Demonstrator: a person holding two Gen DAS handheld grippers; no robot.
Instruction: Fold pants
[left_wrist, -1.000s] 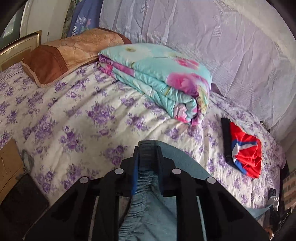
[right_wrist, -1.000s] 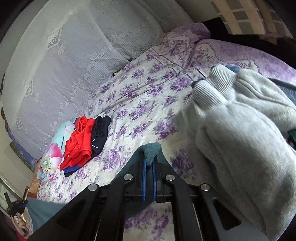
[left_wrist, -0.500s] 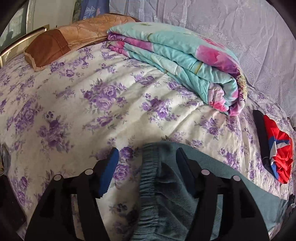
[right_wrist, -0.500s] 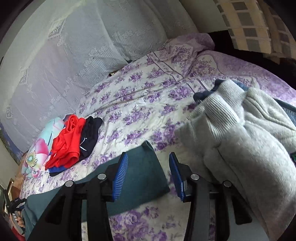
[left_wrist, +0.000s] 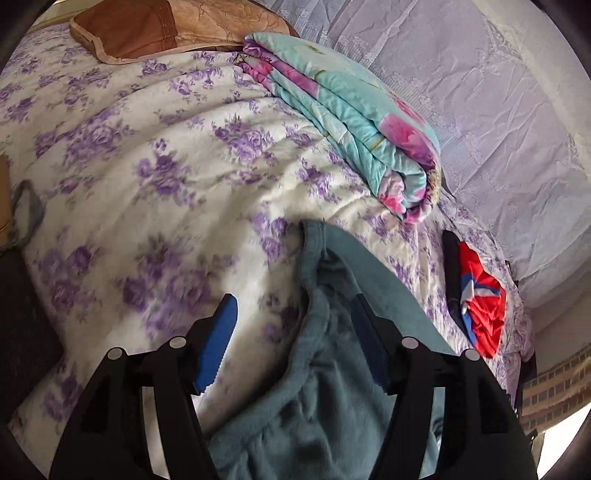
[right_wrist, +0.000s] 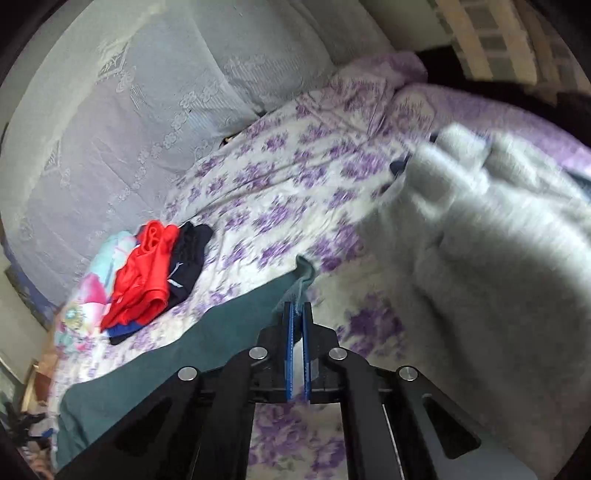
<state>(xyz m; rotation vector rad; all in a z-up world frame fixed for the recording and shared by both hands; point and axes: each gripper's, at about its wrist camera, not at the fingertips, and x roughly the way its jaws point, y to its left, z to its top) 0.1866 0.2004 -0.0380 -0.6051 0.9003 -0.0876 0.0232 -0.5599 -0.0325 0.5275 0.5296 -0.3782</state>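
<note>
The teal pants (left_wrist: 332, 387) lay flat on the flowered bed (left_wrist: 147, 184). The left gripper (left_wrist: 291, 343) stood spread, its jaws just opened, waistband loose between them. The right gripper (right_wrist: 297, 314) had just closed, pinching the pants' far corner beside a grey sweater (right_wrist: 498, 258).

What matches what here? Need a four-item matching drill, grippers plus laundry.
1 left gripper
2 right gripper
3 floral quilt
4 red garment

A piled with dark clothes
B jaws wide apart
C folded, beside brown pillow
D clamped on teal pants corner

Pairs: 1-B, 2-D, 3-C, 4-A.
Left jaws have just been opening, pants between them; right jaws just closed on the fabric.
</note>
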